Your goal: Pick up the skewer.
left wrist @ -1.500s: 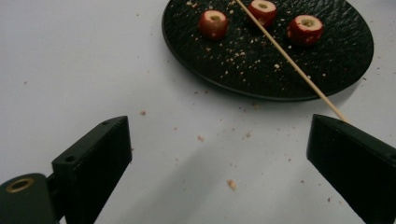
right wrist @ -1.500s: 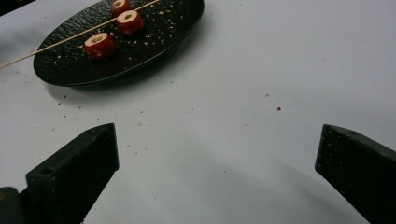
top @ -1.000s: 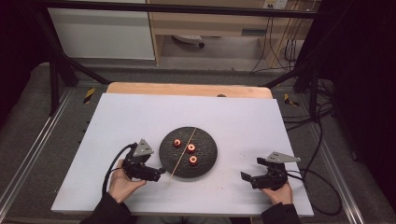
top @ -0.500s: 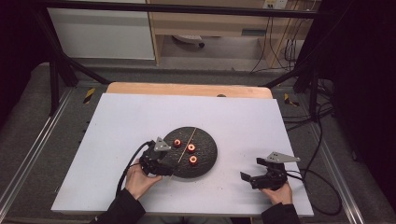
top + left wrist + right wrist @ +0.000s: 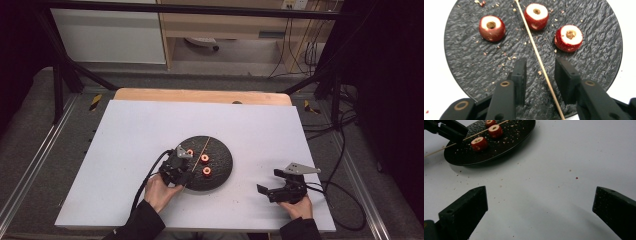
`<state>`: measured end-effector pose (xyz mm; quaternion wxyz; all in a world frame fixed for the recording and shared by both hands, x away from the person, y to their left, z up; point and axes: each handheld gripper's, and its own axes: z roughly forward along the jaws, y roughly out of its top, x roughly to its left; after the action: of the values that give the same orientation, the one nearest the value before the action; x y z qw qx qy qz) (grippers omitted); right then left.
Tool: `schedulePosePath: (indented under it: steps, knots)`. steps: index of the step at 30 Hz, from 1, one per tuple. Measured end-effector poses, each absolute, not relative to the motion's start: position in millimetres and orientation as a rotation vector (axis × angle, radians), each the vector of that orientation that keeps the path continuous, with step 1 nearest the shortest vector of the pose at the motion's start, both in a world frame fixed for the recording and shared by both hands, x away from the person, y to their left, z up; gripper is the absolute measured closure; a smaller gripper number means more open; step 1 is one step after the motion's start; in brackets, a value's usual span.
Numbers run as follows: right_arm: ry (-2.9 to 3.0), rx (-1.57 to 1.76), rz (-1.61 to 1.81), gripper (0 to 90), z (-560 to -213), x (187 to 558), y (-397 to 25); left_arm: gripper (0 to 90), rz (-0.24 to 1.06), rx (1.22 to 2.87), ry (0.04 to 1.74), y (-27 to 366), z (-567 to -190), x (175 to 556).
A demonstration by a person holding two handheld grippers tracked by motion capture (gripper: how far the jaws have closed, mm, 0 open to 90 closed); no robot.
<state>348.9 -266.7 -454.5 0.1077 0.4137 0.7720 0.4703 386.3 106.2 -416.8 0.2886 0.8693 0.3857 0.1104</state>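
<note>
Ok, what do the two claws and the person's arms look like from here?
Both are black two-jaw tools. The left claw and the right claw each carry a grey three-cornered plate on top and trail a black cable. The left claw's jaws are blocky, with brass-coloured rings at the joints. The person wears dark sleeves.

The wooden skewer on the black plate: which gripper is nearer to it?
Left. The left gripper hangs over the skewer, its open jaws on either side of it. The right gripper sits off the plate, on the white table.

Rough matt slate plate [image 5: 469, 62], thin wooden skewer [image 5: 534, 47]
</note>
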Motion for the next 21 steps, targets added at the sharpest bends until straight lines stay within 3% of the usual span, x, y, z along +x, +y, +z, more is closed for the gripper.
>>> schedulePosePath:
  steps: [21]
  knots:
    - [2.277, 1.221, 1.389, 0.8, -454.9, 348.9, -266.1, 80.2, 0.368, 2.375, 1.081, 96.2, -417.8, 382.7]
